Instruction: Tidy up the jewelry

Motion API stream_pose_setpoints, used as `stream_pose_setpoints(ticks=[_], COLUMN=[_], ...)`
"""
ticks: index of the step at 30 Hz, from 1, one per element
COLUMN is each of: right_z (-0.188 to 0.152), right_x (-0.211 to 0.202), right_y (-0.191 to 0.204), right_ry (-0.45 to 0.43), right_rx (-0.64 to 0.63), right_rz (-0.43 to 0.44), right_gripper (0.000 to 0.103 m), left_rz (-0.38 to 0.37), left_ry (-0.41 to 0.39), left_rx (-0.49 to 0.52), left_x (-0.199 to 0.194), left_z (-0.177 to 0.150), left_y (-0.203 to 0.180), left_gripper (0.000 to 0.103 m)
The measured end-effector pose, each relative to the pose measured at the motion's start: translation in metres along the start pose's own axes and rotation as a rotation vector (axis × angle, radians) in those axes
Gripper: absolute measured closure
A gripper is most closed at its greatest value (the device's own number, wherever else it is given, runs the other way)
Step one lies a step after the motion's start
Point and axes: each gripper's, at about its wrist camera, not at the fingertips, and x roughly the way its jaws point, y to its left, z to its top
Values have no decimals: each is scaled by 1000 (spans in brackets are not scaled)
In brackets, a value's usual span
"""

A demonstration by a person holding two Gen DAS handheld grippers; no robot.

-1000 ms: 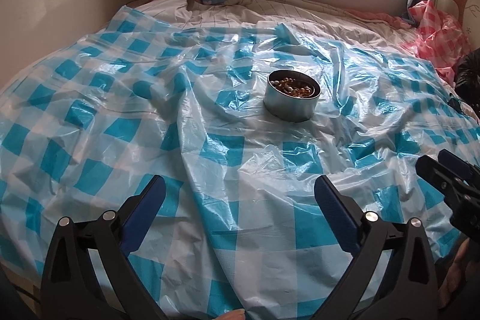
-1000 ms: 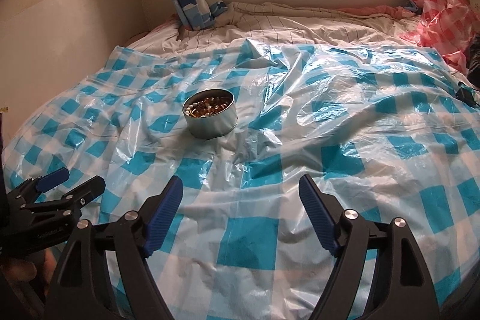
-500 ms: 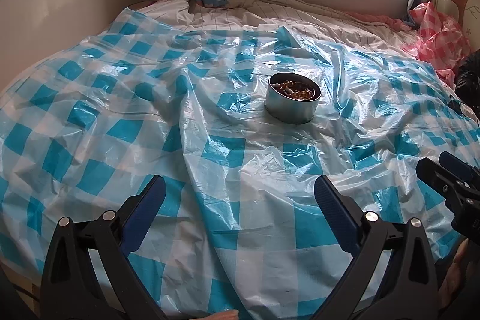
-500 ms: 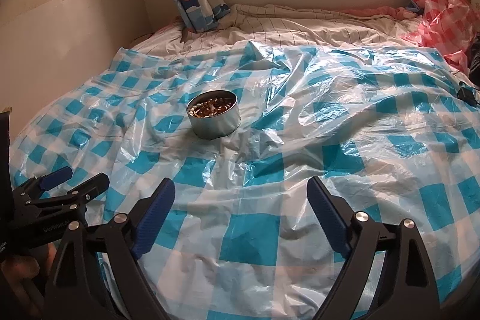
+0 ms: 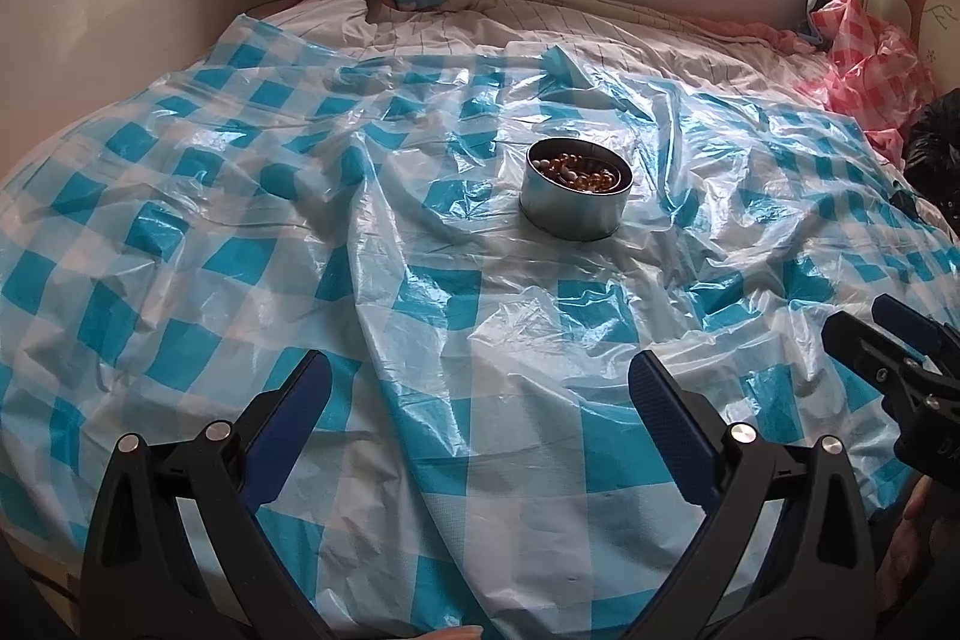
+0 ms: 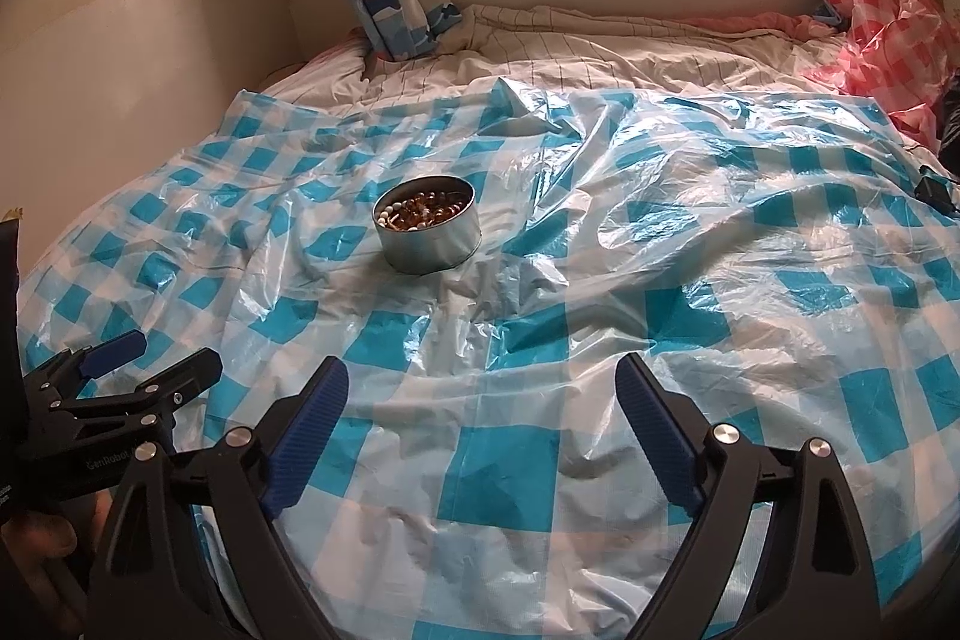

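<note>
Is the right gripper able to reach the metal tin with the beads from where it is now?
Probably yes. The right gripper is open and empty, and only crumpled checked plastic sheet lies between it and the tin, which stands ahead, to its left. The left gripper stays off to the side.

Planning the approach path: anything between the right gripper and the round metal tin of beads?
Only wrinkled blue-and-white checked plastic sheet lies between the right gripper and the round metal tin of beads; the right wrist view shows it.

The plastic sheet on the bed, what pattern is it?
Blue-and-white checks on the plastic sheet, clearest in the right wrist view.
</note>
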Motion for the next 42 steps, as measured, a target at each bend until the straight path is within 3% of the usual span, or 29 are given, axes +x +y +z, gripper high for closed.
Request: stream_pose_setpoints(ticks=[42], right_z=[1], right_x=[1], right_y=[3], right_ry=[2], right_rx=[-4], right_rz=[-5], right_gripper=[13], left_rz=[-14], left_ry=[28], left_rx=[-21], left_x=[4], left_z=[0], left_y=[0], left_gripper=[8])
